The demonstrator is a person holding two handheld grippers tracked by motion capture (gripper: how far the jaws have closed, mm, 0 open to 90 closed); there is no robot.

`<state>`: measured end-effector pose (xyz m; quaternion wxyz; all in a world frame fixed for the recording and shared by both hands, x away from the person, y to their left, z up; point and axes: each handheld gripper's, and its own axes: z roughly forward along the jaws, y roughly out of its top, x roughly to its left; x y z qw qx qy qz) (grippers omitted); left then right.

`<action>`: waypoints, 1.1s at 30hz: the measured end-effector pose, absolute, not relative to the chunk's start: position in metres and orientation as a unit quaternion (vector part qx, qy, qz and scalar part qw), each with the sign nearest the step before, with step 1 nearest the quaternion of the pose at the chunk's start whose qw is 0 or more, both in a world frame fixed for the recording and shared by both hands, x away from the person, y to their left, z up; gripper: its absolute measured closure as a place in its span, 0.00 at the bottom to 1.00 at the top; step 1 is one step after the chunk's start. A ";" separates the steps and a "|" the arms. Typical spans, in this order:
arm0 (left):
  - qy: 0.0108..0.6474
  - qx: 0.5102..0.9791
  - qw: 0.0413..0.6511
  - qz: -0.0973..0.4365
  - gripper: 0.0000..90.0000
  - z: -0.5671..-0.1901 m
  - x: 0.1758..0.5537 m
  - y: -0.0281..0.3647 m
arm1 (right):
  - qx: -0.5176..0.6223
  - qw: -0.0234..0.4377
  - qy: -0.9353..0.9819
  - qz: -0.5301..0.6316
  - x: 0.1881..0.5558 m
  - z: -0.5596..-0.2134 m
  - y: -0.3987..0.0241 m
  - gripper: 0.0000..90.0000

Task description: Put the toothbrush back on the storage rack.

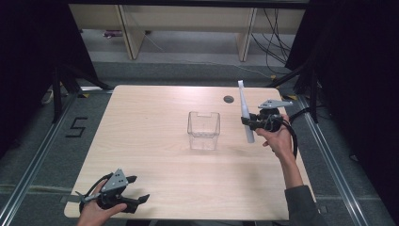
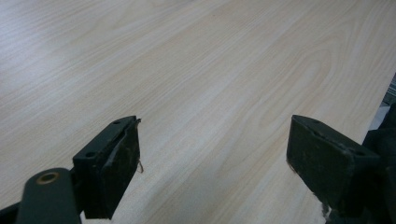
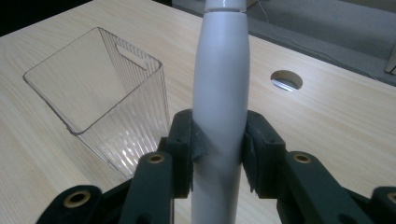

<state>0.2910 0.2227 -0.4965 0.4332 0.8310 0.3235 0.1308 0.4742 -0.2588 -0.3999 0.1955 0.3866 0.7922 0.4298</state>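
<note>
While clamped in the right hand-held gripper (image 1: 251, 123), held up over the right part of the worktop (image 1: 155, 188), a pale tube (image 1: 245, 110), long and tapering, near upright with a slight lean. Pads pressed on both sides of the tube (image 3: 220, 93) low on its length, jaws partly closed around it, lower end sticking out below the grip. Just to its left, near the middle of the worktop, a clear bin (image 1: 203, 130), open-topped, ribbed on the walls, with a handle slot near the rim, standing apart from the tube. Seen along the right jaws, the bin (image 3: 100, 88) beside and beyond the tube, not touching it, and a round hole (image 3: 286, 80) in the worktop (image 3: 327, 121) farther off to the other side. Same hole (image 1: 228, 99) near the far edge in the high view. Left hand-held gripper (image 1: 136, 190) low at the near left corner, well apart from tube and bin, jaws spread wide with nothing between them, bare wood grain of the worktop (image 2: 210, 70) ahead. Left hand (image 1: 94, 212) wrapped round its body, right hand (image 1: 278, 136) behind the other, sleeve reaching in from the bottom edge.
</note>
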 end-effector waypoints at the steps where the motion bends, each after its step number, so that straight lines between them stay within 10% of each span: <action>1: 0.323 0.831 0.433 0.130 0.19 -0.496 0.291 0.223 | 0.385 0.197 0.792 0.432 0.475 -0.399 -0.259 0.74; 33: 0.321 0.833 0.432 0.128 0.19 -0.497 0.291 0.222 | 0.347 0.186 0.791 0.468 0.477 -0.358 -0.213 0.74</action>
